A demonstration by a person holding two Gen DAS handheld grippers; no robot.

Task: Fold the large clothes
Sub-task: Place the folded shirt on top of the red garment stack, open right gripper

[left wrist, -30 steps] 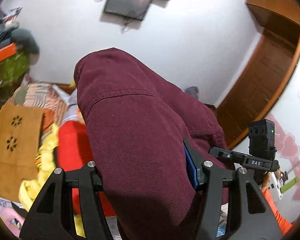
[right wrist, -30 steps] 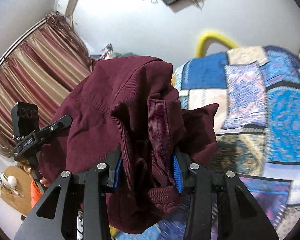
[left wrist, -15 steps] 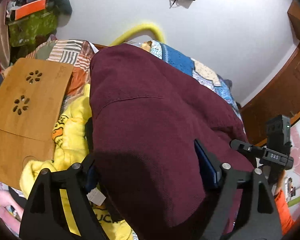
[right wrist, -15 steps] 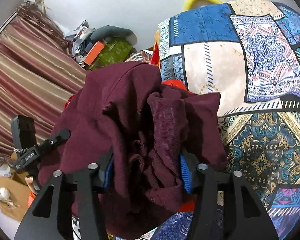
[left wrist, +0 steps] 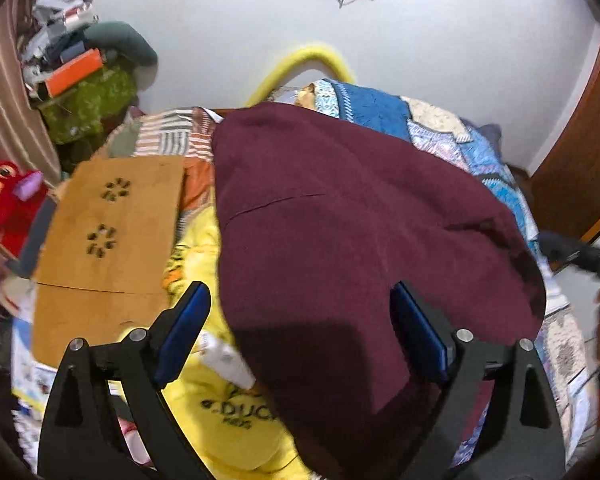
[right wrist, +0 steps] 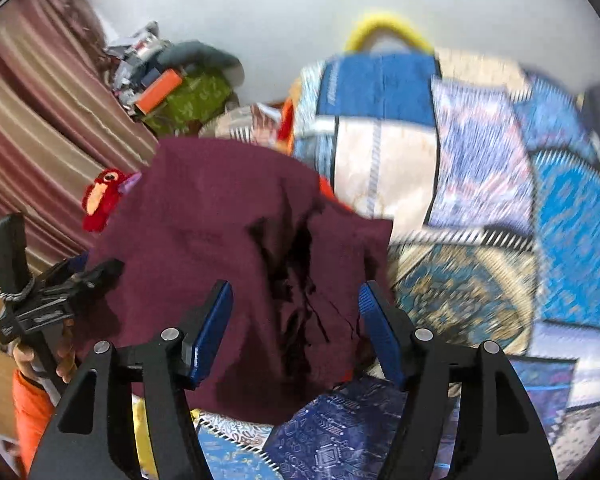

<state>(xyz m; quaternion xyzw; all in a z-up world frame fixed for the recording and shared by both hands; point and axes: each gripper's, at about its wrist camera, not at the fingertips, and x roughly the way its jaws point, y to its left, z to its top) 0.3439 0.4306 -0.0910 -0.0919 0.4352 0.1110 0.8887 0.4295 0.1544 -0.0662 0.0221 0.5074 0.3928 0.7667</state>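
Our left gripper (left wrist: 300, 332) is standing wide, its jaws having just been opening, and the maroon garment (left wrist: 360, 220) is lying loose between the blue pads, seemingly free of them. Our right gripper (right wrist: 296, 328) has likewise been opening; the bunched cloth sits in its gap, though blur is keeping us from saying whether a pad grazes it. The garment is resting on the patchwork bedspread (right wrist: 480, 208), partly over a yellow garment (left wrist: 228, 412). We are judging it thick, soft and floppy, fairly heavy; we are favouring hems or corners for a grip.
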